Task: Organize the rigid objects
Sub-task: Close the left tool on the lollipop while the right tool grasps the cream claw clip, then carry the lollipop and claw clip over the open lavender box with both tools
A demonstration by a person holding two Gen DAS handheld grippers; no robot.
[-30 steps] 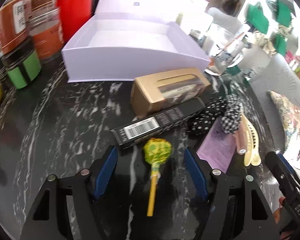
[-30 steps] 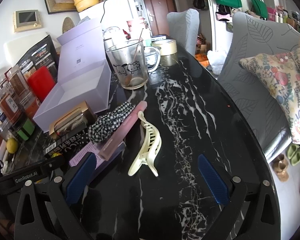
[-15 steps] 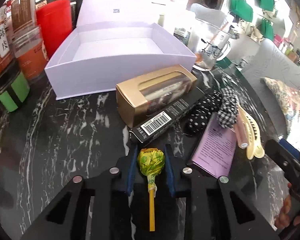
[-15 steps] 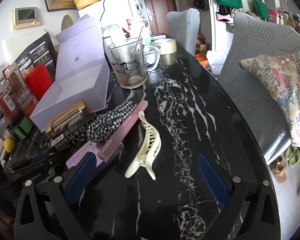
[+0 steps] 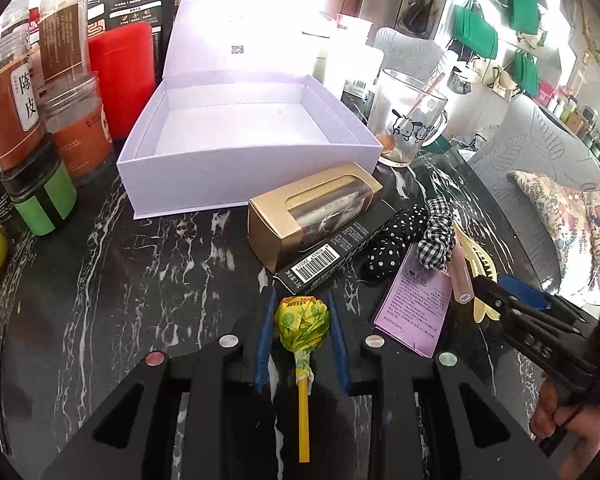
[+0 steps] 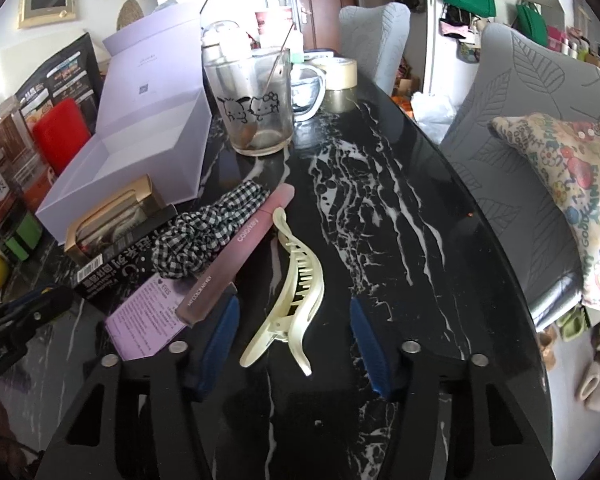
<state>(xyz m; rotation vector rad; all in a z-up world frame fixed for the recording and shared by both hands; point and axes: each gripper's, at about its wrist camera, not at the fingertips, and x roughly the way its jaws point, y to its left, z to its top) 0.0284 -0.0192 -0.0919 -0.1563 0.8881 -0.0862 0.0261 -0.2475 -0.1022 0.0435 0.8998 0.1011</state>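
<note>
My left gripper [image 5: 301,314] is shut on the green-and-yellow wrapped head of a lollipop [image 5: 302,322]; its yellow stick points back toward me. In the right wrist view, a cream hair claw [image 6: 296,288] lies on the black marble table [image 6: 380,208] between my right gripper's [image 6: 294,326] blue pads [image 6: 220,332]. Those jaws are closing, with a gap still on each side of the claw. An open lilac box [image 5: 236,136] stands empty behind the clutter.
A gold window box [image 5: 312,212], a black barcode box [image 5: 332,252], a dotted scrunchie [image 5: 392,248], a checked scrunchie [image 6: 204,232], a pink tube [image 6: 240,256] and a purple card [image 6: 148,320] lie close together. A glass mug [image 6: 256,100] stands behind them, jars [image 5: 16,112] stand at the left, and grey chairs [image 6: 520,120] are on the right.
The left jaws closed onto the lollipop's head and have held it since. The right gripper edged forward over the hair claw and its jaws have come much narrower around it.
</note>
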